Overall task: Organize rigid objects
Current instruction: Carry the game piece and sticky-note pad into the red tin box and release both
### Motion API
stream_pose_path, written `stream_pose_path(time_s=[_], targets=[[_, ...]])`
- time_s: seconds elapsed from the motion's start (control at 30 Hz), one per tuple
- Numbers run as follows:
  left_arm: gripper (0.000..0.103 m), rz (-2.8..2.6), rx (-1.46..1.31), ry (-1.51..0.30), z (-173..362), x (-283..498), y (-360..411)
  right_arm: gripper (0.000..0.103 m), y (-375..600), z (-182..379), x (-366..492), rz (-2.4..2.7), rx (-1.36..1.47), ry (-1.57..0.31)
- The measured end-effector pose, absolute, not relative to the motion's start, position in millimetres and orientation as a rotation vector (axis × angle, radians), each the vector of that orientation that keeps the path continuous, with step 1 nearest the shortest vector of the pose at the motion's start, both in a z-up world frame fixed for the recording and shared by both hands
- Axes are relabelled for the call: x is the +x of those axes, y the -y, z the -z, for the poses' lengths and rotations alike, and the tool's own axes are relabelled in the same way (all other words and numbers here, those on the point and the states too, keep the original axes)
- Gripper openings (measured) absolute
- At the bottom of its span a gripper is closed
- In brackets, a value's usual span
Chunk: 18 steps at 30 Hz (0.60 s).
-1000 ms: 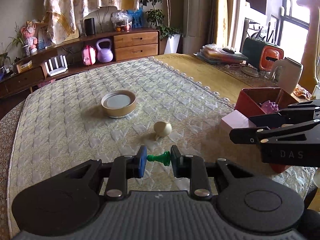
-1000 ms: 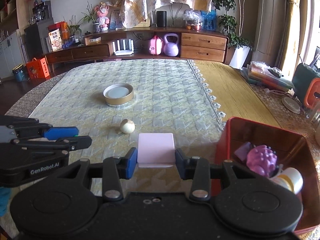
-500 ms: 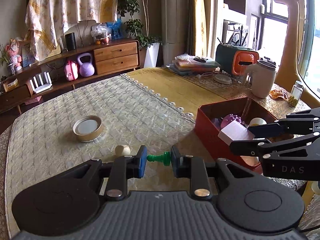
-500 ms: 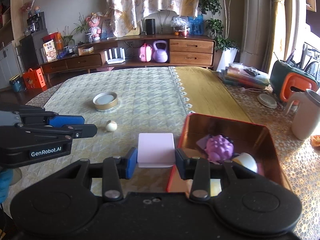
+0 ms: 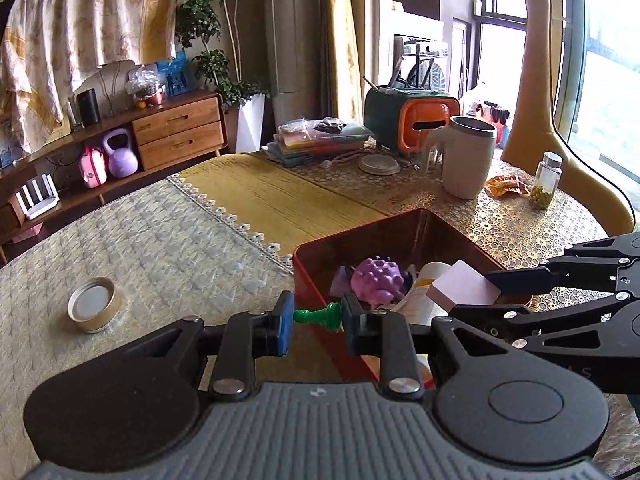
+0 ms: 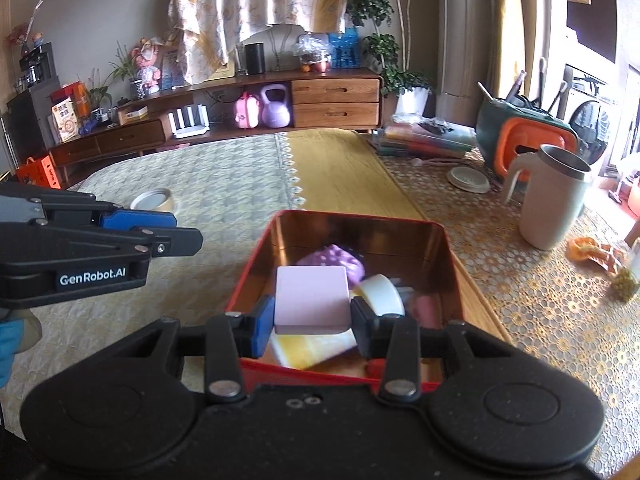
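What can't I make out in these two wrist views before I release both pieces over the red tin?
- Near end of the red tin: right wrist view, covered by the right gripper and its pink block.
- Tin floor under the purple bumpy toy: left wrist view, hidden by the pile.
- Green pawn in the left gripper: unseen in the right wrist view.
- Gold-rimmed lid: right wrist view, partly behind the left gripper.

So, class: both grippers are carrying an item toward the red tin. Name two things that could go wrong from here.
1. The left gripper pinches the green pawn only by its ends, right above the red tin wall; released now, it might drop outside.
2. The right gripper holds the pink block over a crowded tin; it may land on the purple bumpy toy and tip.
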<state>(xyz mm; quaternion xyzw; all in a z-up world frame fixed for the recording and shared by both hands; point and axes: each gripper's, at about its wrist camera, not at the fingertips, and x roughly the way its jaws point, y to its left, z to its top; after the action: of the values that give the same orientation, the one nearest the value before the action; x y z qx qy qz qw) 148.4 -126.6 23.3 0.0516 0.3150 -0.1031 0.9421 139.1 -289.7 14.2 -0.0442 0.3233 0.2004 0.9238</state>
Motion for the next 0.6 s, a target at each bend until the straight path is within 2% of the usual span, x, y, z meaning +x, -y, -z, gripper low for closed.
stream_pose_path(time_s=[0.6], targets=[[0.025,0.282,0.119,-0.745,5.2,215.7,181.5,0.040,330.7,3.1,165.3,-0.349,-0.090,-0.701]])
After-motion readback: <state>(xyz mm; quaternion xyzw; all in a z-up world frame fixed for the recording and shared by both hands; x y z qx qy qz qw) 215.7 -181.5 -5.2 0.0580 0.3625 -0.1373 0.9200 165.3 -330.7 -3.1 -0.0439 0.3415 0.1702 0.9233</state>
